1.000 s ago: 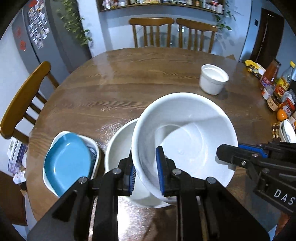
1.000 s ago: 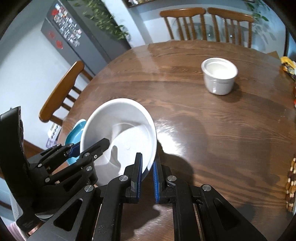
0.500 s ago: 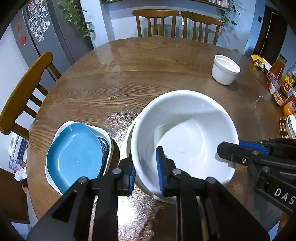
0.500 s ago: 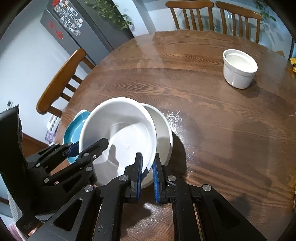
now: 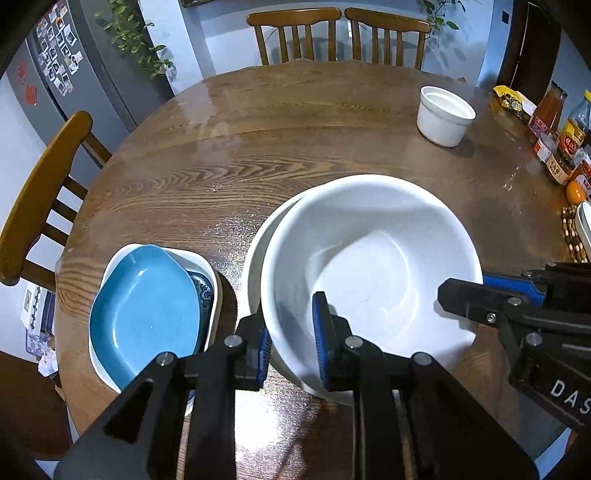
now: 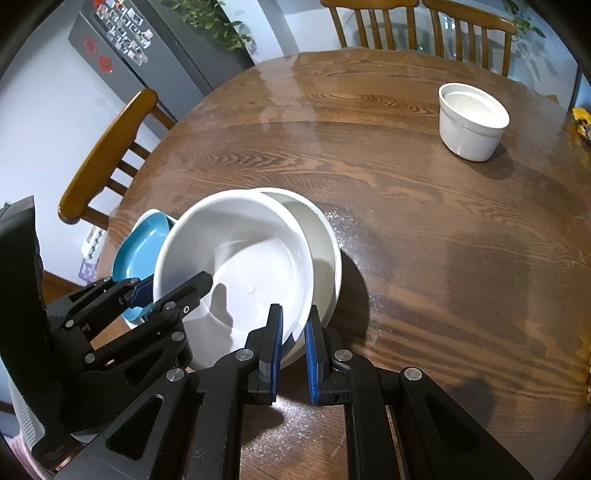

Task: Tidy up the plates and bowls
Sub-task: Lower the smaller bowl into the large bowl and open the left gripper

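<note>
Nearest, left gripper point(image 5: 291, 347) clamped across the near-left rim of the large white bowl point(image 5: 373, 273), one blue pad outside the wall, one inside. Right gripper point(image 6: 293, 345) pinching the same bowl's opposite near rim, jaws narrowly parted around the thin wall. Bowl mouth-up, tipped slightly, round with no long axis, sitting partly inside a second white bowl point(image 6: 325, 243) whose rim shows as a crescent on one side. Just beside, to the left, a blue oval dish point(image 5: 146, 314) stacked in a white rectangular dish point(image 5: 199, 260), long axis running near to far, a patterned plate edge point(image 5: 205, 291) peeking between them. Farther off, bare wooden table point(image 5: 295, 133), then a small white ramekin point(image 5: 445, 115) upright, well apart. At the right edge, jars and bottles point(image 5: 561, 144). Beyond, wooden chairs point(image 5: 295, 35) and a grey fridge point(image 5: 66, 70).
</note>
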The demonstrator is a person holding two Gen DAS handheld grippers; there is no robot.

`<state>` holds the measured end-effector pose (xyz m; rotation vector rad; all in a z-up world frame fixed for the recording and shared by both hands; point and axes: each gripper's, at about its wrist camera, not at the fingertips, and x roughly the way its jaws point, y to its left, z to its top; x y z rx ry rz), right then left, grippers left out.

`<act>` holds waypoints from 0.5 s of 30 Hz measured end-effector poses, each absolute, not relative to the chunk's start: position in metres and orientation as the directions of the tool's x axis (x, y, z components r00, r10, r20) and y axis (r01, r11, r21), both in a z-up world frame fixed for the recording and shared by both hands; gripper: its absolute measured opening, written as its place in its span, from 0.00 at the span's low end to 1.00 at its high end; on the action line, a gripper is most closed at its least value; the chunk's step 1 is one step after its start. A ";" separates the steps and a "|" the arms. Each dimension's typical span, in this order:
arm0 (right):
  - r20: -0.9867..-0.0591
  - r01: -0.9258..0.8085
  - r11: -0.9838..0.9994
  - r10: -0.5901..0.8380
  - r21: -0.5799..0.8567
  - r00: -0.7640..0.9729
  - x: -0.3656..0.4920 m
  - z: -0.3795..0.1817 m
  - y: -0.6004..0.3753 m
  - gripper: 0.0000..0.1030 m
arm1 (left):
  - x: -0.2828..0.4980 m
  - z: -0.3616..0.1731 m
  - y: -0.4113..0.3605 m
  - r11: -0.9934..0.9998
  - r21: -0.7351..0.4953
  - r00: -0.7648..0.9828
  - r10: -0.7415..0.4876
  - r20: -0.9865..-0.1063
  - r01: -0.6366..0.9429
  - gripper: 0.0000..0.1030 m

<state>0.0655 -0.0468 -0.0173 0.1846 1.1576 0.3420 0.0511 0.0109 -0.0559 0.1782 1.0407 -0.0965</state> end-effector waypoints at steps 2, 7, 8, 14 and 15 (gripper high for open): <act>-0.864 -0.168 0.936 0.351 0.310 0.360 0.065 -0.017 -0.045 0.11 | 0.051 -0.057 0.011 0.981 0.103 0.502 0.005 -0.865 0.167 0.18; -0.869 -0.167 0.944 0.327 0.284 0.371 0.065 -0.016 -0.041 0.11 | 0.052 -0.057 0.010 0.980 0.104 0.503 0.005 -0.864 0.169 0.19; -0.870 -0.167 0.946 0.321 0.276 0.375 0.064 -0.016 -0.041 0.11 | 0.052 -0.057 0.010 0.980 0.102 0.502 0.003 -0.865 0.170 0.19; -0.869 -0.171 0.955 0.292 0.243 0.400 0.063 -0.012 -0.037 0.11 | 0.051 -0.054 0.011 0.980 0.094 0.509 -0.008 -0.861 0.176 0.30; -0.868 -0.172 0.958 0.282 0.230 0.408 0.062 -0.010 -0.036 0.11 | 0.050 -0.053 0.011 0.980 0.096 0.516 -0.009 -0.857 0.177 0.35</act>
